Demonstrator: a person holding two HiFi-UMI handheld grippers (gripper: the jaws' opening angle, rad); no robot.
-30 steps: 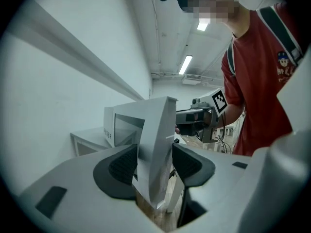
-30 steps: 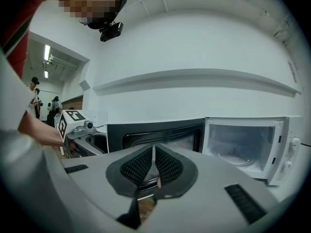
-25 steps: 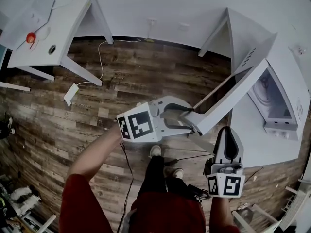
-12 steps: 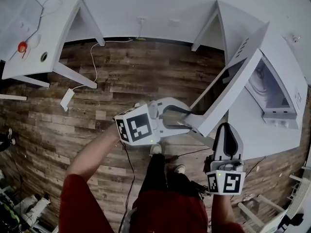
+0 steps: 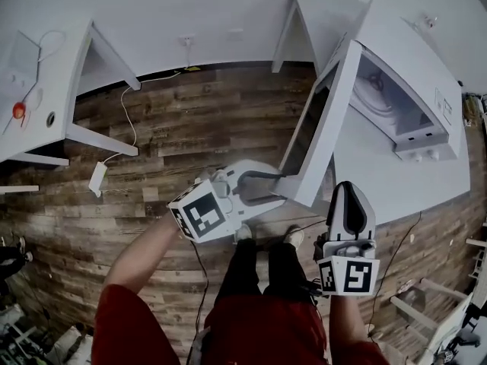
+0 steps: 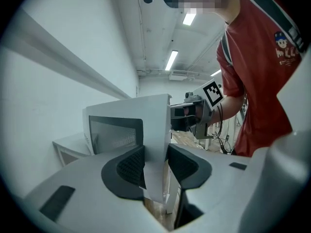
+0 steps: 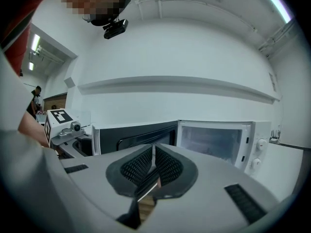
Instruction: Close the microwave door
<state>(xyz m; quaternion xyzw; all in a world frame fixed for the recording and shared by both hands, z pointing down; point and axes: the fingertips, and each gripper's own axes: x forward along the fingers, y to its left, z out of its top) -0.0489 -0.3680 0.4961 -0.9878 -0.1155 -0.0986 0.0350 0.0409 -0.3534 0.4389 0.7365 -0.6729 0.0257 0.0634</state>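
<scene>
The white microwave stands on a white table at the right, its cavity showing. Its door stands partly open, swung out over the floor. My left gripper has the door's free edge between its jaws, which are closing around it; I cannot see the pads pressing on it. My right gripper hovers just right of the door, near the table's front edge, shut and holding nothing. In the right gripper view the dark door window is left of the cavity.
A second white table stands far left with a red object on it. A white power block and cable lie on the wood floor. The person's legs and shoes are below the door.
The door has swung toward the microwave, and my left gripper has travelled with its edge. My right gripper has shifted alongside. The whole head view has turned right.
</scene>
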